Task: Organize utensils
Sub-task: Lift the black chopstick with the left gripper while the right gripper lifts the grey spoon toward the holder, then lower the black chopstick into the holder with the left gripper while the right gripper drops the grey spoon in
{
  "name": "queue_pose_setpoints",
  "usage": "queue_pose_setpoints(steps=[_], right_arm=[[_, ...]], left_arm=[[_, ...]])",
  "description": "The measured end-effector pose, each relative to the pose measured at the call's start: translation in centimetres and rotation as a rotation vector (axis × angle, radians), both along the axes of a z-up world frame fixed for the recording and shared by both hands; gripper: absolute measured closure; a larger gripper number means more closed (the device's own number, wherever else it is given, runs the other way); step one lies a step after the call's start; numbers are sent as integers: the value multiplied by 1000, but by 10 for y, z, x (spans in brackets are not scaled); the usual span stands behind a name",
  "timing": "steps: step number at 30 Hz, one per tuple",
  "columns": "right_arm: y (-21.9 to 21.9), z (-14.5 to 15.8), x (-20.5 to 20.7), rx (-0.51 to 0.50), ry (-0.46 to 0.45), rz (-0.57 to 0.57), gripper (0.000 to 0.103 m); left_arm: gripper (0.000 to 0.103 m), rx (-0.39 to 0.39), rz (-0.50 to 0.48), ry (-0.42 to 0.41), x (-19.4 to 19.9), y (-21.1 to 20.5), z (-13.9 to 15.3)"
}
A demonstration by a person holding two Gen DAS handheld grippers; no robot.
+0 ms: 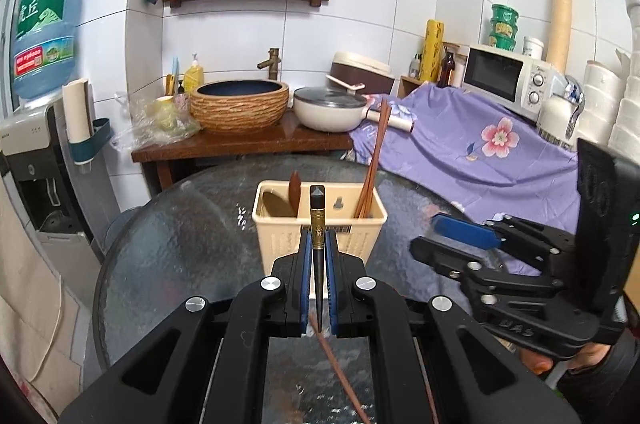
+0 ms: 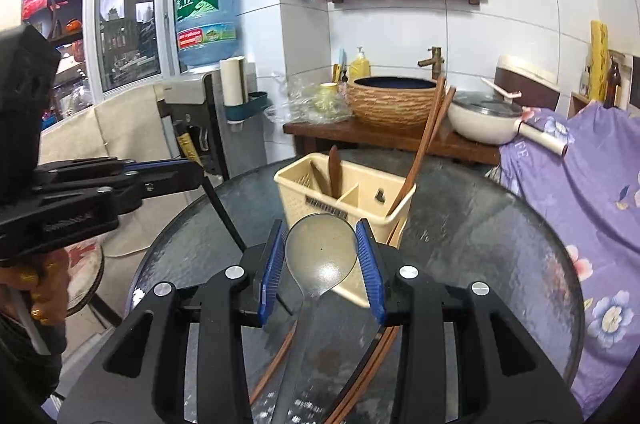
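Observation:
A cream plastic utensil basket [image 1: 320, 224] [image 2: 352, 191] stands on the round glass table [image 1: 180, 244] [image 2: 480, 244]. It holds a brown wooden spoon [image 1: 295, 189] [image 2: 334, 167] on the left and brown chopsticks [image 1: 374, 159] [image 2: 428, 139] on the right. My left gripper [image 1: 319, 248] is shut on a black chopstick with a gold band [image 1: 318, 220], just in front of the basket. My right gripper [image 2: 322, 264] holds a clear grey spoon [image 2: 322, 252] by its bowl, close to the basket's front. Brown chopsticks [image 2: 276, 360] [image 1: 340, 372] lie on the table below.
Behind the table stands a wooden counter [image 1: 240, 143] with a woven basin [image 1: 240, 103] and a white pot [image 1: 330, 109]. A purple flowered cloth [image 1: 472, 151] [image 2: 580, 183] covers things on the right, with a microwave [image 1: 508, 75]. A water dispenser [image 1: 44, 35] is at the left.

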State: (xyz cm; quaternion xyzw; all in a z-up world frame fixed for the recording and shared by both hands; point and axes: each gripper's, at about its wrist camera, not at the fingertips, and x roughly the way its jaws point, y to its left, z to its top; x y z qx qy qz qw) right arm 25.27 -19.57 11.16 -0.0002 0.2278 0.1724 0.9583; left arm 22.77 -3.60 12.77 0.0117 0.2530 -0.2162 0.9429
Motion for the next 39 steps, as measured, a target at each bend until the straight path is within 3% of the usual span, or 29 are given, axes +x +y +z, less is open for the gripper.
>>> queue_pose_setpoints(steps=[8, 13, 19, 24, 28, 39], right_arm=[[0, 46, 40, 12, -64, -56, 66], [3, 75, 65, 15, -133, -111, 66], [10, 89, 99, -37, -204, -177, 66], [14, 81, 116, -75, -278, -229, 66], [18, 57, 125, -126, -310, -260, 66], [14, 7, 108, -139, -225, -249, 66]], left_arm=[[96, -19, -21, -70, 17, -9, 64], [96, -23, 21, -115, 39, -15, 105], [96, -52, 91, -121, 77, -16, 126], [96, -88, 133, -91, 105, -13, 112], [96, -91, 143, -60, 114, -13, 87], [96, -14, 112, -43, 100, -23, 33]])
